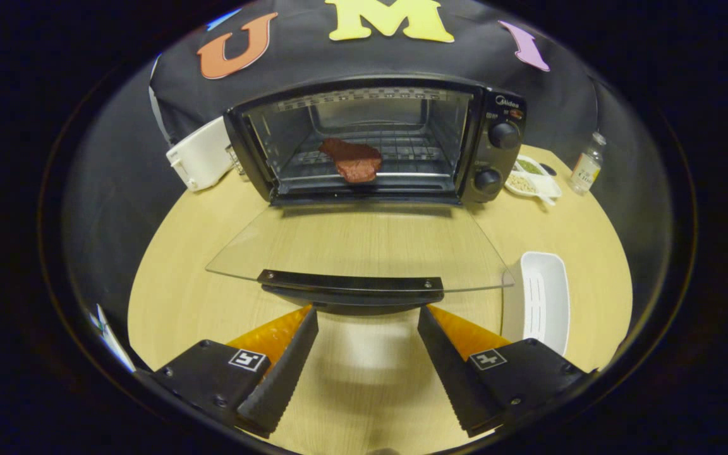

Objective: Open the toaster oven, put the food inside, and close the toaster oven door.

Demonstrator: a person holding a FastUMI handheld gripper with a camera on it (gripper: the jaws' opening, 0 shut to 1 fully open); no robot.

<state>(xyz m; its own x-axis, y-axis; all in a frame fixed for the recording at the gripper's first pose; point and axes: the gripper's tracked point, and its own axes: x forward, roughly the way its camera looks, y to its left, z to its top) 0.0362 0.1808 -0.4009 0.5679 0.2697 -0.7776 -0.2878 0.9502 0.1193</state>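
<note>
Gripper (368,360) fingers spread wide, holding nothing, low over the tabletop (168,278). Door handle (351,287) lies just ahead of the fingertips, long axis crosswise to them, glass door (364,243) dropped flat. Beyond, the meat (352,160) sits on the rack inside the toaster oven (376,139); closing probably remains.

Beside my gripper sits a white tray (544,297); beyond it, a seasoning dish (531,177), small bottle (586,165) and white box (203,155).
</note>
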